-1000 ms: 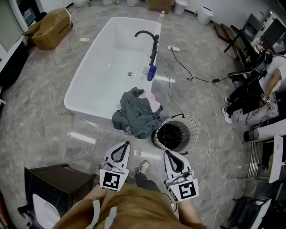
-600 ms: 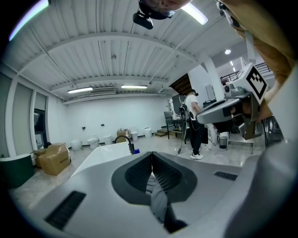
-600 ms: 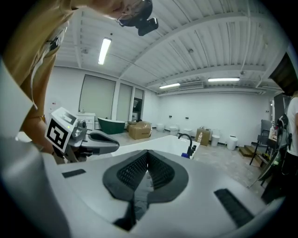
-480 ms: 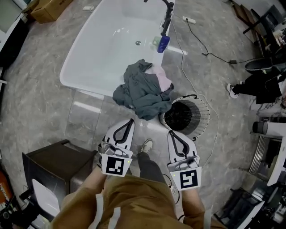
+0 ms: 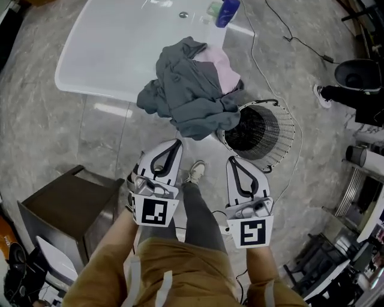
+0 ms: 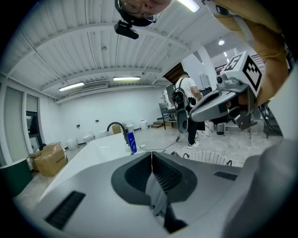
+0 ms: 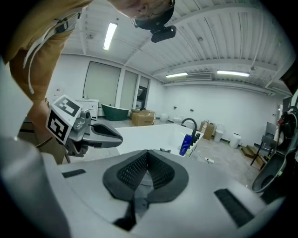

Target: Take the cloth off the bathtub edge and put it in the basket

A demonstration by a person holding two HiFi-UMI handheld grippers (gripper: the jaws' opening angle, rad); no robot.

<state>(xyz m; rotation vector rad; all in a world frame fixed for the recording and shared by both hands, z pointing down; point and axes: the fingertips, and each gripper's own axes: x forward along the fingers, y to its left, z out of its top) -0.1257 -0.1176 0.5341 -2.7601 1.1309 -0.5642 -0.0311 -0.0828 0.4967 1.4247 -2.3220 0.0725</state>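
Observation:
A rumpled grey cloth [image 5: 187, 90] with a pink piece [image 5: 217, 65] under it lies heaped over the near edge of the white bathtub [image 5: 114, 54]. The round wire basket [image 5: 282, 135] stands on the floor just right of the heap. In the head view my left gripper [image 5: 175, 144] and right gripper [image 5: 232, 160] hang side by side short of the cloth, both shut and empty. The left gripper view shows its jaws [image 6: 151, 154] pressed together, with the tub [image 6: 88, 151] beyond. The right gripper's jaws [image 7: 147, 152] are likewise together.
A blue bottle [image 5: 228, 11] stands on the tub rim by the drain end. A dark low cabinet [image 5: 63, 210] is at my left. A cable [image 5: 282, 30] runs across the floor at the right. Someone's shoe [image 5: 323, 96] shows at the right edge.
The tub, cloth and basket have slid up and grown in the head view as I came nearer. Both grippers stay shut, held in front of me.

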